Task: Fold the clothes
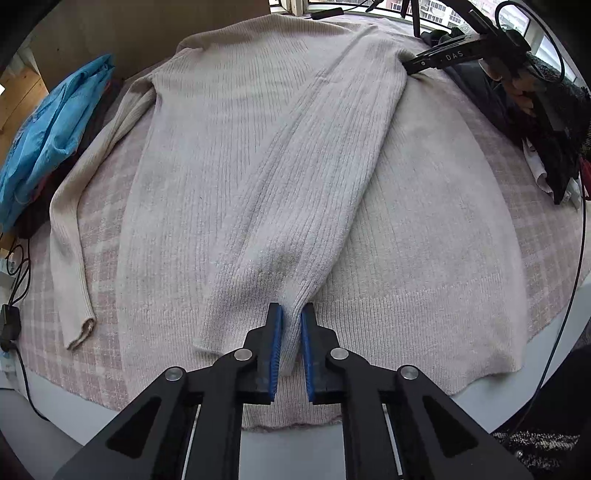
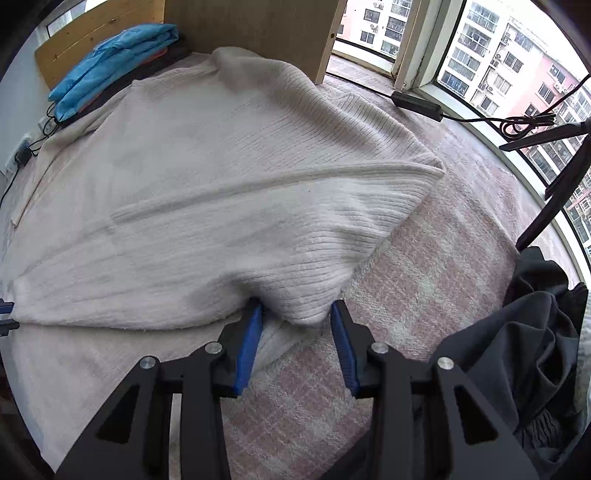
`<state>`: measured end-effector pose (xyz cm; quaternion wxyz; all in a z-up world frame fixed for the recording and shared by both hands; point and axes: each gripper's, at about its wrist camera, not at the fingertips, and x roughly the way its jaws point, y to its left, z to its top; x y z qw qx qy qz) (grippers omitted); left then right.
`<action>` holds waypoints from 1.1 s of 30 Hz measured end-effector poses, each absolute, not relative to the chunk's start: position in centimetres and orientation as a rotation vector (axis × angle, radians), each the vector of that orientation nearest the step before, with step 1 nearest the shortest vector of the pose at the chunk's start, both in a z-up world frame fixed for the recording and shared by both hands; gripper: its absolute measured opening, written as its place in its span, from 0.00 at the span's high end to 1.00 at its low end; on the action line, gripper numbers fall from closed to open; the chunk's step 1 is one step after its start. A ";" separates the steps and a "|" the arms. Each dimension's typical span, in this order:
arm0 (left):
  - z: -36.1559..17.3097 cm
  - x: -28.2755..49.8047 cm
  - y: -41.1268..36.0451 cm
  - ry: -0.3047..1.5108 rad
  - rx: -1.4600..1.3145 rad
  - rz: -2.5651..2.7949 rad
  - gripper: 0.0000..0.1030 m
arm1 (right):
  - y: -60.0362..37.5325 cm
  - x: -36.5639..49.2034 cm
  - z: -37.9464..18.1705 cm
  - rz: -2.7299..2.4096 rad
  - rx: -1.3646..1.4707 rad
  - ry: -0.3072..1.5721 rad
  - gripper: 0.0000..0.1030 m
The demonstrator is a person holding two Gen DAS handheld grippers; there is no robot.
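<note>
A cream ribbed sweater lies flat on a pink plaid blanket. One sleeve is folded slantwise across the body, with its cuff at the near hem. My left gripper is shut on a pinch of that cuff. The other sleeve lies straight along the left side. My right gripper stands at the sweater's shoulder fold, jaws apart, with a loose bulge of knit between the blue pads. The left wrist view shows the right gripper at the far right shoulder.
A blue garment pile lies at the left edge, dark clothes at the right. Cables and a plug hang on the left. A black power brick and tripod legs sit by the window; a wooden panel stands behind.
</note>
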<state>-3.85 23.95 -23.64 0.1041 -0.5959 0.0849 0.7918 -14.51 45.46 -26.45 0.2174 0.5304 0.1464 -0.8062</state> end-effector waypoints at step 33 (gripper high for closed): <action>-22.5 0.8 36.0 0.400 -1.731 2.101 0.70 | 49.6 -13.1 -24.7 -2.108 1.571 -0.241 0.79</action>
